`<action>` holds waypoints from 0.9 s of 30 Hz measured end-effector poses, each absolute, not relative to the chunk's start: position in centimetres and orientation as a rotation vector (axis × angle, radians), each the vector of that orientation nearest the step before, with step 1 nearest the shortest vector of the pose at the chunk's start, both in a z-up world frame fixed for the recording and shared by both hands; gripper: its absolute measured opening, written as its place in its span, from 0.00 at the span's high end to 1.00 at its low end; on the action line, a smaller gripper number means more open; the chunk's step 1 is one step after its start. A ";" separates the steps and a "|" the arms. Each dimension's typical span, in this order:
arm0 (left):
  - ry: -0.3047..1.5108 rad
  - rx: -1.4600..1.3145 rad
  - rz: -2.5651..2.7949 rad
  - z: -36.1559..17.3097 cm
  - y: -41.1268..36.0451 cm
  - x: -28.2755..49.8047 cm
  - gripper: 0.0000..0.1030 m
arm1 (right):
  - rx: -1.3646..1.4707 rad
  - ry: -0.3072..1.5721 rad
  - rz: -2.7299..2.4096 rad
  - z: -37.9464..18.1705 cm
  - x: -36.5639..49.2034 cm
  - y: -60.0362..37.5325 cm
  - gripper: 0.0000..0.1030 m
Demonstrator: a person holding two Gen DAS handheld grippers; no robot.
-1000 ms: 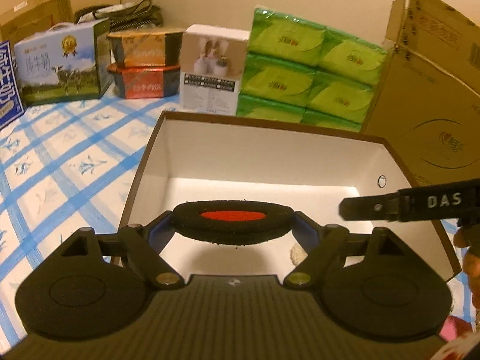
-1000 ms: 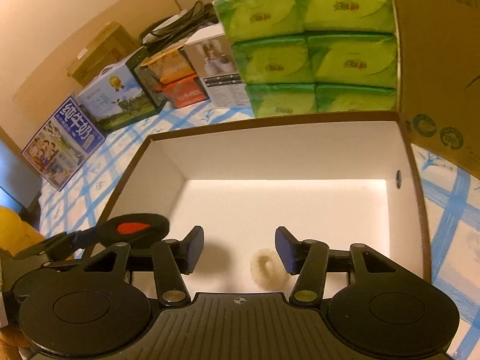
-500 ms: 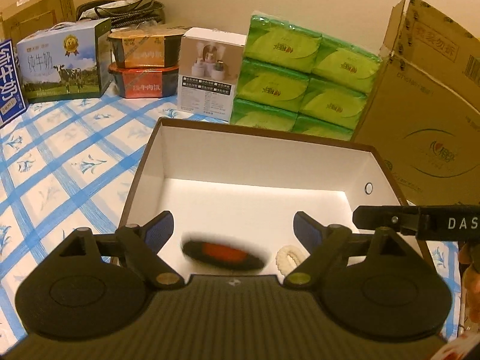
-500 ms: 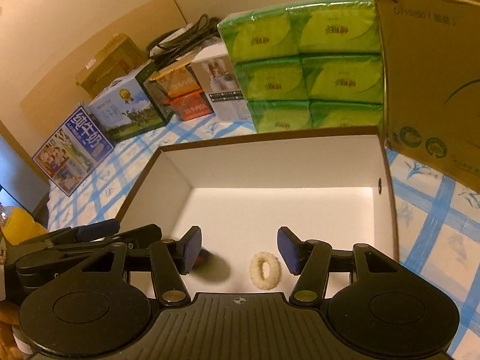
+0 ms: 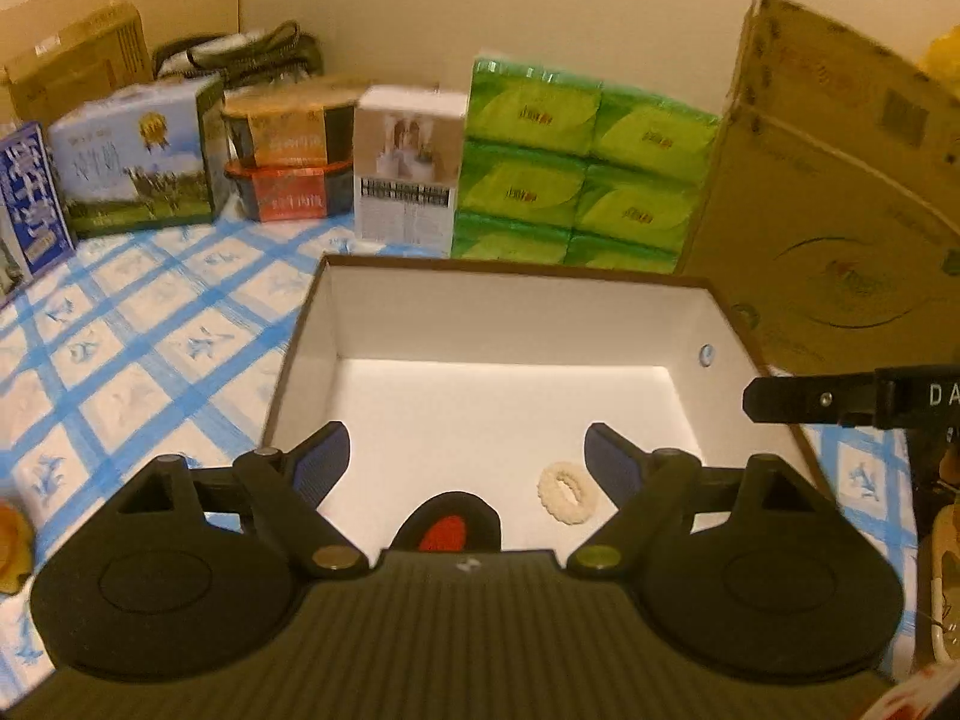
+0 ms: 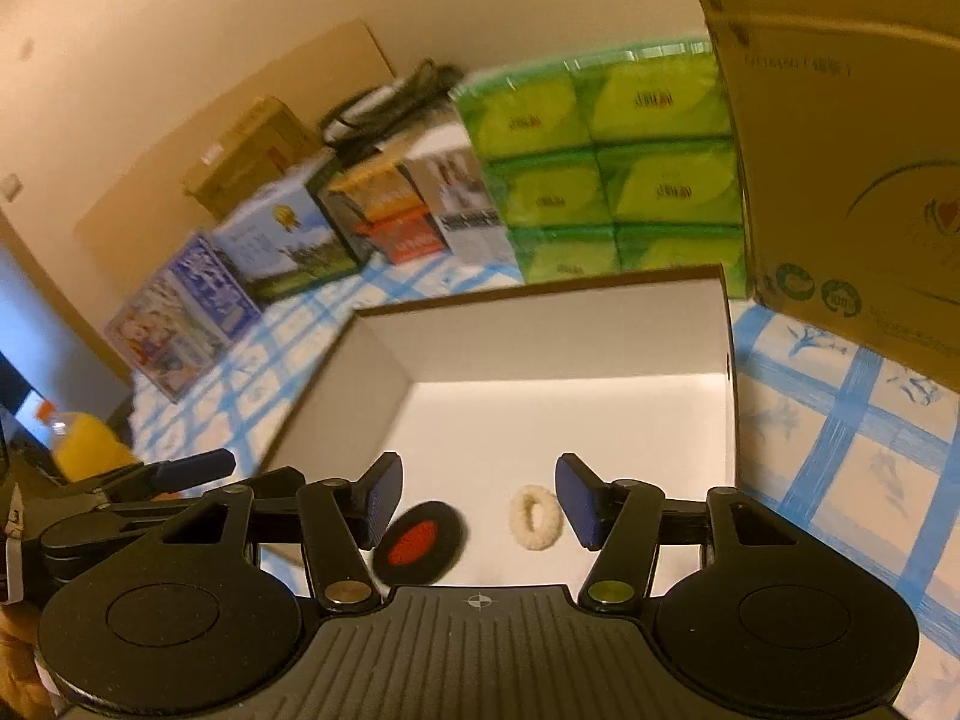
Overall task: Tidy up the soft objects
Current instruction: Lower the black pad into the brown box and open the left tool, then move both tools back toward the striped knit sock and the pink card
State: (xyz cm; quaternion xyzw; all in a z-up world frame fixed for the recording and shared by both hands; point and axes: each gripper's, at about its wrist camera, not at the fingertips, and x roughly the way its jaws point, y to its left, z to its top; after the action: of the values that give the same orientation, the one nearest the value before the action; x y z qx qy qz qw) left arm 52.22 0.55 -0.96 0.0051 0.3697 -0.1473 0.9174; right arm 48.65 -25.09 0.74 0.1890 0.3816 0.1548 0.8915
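Note:
A brown box with a white inside stands on the checked cloth. In it lie a black round pad with a red centre and a cream fuzzy ring. My left gripper is open and empty above the box's near edge, over the pad. My right gripper is open and empty above the box's near side, with the pad and ring below its fingers. The right gripper's finger shows at the right of the left wrist view.
Green tissue packs, a white carton, food boxes and milk cartons line the wall behind. A big cardboard box stands to the right. An orange bottle is at the left.
My left gripper opened and let go of the black pad, which dropped into the box beside the ring. Both grippers rose and drew back a little.

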 end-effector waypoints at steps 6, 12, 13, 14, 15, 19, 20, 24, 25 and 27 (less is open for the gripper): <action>0.680 -0.002 -0.294 3.3 1.6 46.6 0.19 | 0.420 0.731 0.374 4.1 43.0 -26.0 0.41; 0.644 -0.042 -0.267 6.9 3.0 39.4 0.19 | 0.441 0.668 0.381 6.6 35.9 -26.9 0.24; 0.644 -0.046 -0.270 7.2 3.3 38.1 0.19 | 0.441 0.662 0.379 6.8 34.8 -27.1 0.24; 0.644 -0.047 -0.273 7.5 3.5 36.9 0.19 | 0.443 0.658 0.376 7.1 33.6 -27.1 0.23; 0.643 -0.049 -0.274 7.8 3.7 35.7 0.19 | 0.443 0.658 0.375 7.2 32.5 -27.2 0.23; 0.643 -0.015 -0.259 8.5 3.9 30.6 0.19 | 0.456 0.650 0.376 7.6 28.3 -27.7 0.23; 0.643 -0.012 -0.255 8.5 4.0 29.5 0.19 | 0.459 0.643 0.373 7.7 27.2 -27.7 0.23; 0.635 -0.046 -0.218 8.8 5.0 25.0 0.19 | 0.465 0.613 0.355 7.5 23.0 -28.0 0.23; 0.635 -0.052 -0.204 8.9 5.4 24.0 0.19 | 0.460 0.607 0.354 7.5 22.0 -28.0 0.23; 0.622 -0.061 -0.179 9.1 5.8 22.0 0.19 | 0.448 0.604 0.356 7.3 20.2 -27.9 0.23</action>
State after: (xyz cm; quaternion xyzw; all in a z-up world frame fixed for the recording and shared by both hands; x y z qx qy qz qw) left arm 22.00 5.83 9.07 -0.0302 0.3057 -0.0882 0.9476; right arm 20.21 -27.94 7.27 0.2175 0.2932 0.1727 0.9148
